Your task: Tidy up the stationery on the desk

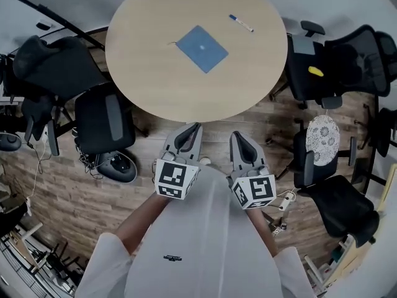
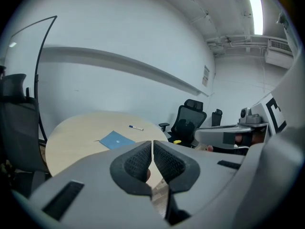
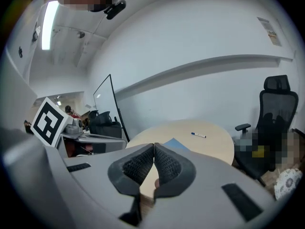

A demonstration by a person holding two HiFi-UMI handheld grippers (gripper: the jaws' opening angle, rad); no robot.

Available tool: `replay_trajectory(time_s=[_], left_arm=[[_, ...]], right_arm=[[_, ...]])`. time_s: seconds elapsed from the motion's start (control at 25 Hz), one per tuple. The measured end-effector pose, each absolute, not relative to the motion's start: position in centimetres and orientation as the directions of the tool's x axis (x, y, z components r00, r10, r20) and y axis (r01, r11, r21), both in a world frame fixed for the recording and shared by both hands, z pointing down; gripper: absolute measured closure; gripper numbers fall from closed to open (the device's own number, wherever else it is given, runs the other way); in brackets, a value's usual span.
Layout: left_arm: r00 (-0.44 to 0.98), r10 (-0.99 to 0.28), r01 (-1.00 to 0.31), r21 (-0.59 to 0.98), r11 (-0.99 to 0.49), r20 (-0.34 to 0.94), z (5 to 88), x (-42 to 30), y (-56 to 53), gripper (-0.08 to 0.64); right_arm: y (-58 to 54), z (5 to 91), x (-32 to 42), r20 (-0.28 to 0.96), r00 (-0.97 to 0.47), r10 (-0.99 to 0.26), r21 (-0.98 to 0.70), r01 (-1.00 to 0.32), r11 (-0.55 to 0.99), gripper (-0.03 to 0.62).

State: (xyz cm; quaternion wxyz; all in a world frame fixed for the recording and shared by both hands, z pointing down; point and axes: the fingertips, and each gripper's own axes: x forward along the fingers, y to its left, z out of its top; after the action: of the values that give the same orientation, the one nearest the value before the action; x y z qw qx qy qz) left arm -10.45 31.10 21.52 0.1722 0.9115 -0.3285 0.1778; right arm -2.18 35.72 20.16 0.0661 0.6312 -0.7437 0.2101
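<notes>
A blue notebook [image 1: 202,48] lies near the middle of the round wooden table [image 1: 142,54], and a white pen with a blue cap [image 1: 241,23] lies beyond it to the right. Both also show small in the left gripper view, the notebook [image 2: 116,140] and the pen [image 2: 136,127], and in the right gripper view, the notebook [image 3: 176,143] and the pen [image 3: 198,135]. My left gripper [image 1: 194,128] and right gripper [image 1: 236,135] are held close to my body, short of the table's near edge. Each is shut with nothing between its jaws.
Black office chairs ring the table: one at the left [image 1: 102,120], others at the right [image 1: 322,61]. A yellow object [image 1: 316,71] lies on a right chair seat. A patterned round cushion [image 1: 323,138] sits on another chair. Cables and a power strip [image 1: 284,202] lie on the wooden floor.
</notes>
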Motion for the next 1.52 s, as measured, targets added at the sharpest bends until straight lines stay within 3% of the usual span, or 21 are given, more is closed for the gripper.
replay_trajectory(time_s=[0.56, 1.08, 1.52], left_arm=[[0.771, -0.452, -0.592, 0.243, -0.768, 0.448, 22.3, -5.3, 14.7, 0.531], [0.585, -0.587, -0.798, 0.267, -0.541, 0.560, 27.5, -2.4, 9.4, 0.531], [0.496, -0.615, -0.861, 0.259, -0.437, 0.612, 32.4, -0.6, 6.4, 0.530]], right_arm=[[17.9, 20.9, 2.8, 0.422, -0.164, -0.892, -0.156, -0.982, 0.106, 0.560], [11.1, 25.0, 7.1, 0.468, -0.362, -0.806, -0.200, -0.932, 0.302, 0.558], [5.8, 30.2, 8.3, 0.522, -0.455, -0.722, -0.226, -0.890, 0.397, 0.558]])
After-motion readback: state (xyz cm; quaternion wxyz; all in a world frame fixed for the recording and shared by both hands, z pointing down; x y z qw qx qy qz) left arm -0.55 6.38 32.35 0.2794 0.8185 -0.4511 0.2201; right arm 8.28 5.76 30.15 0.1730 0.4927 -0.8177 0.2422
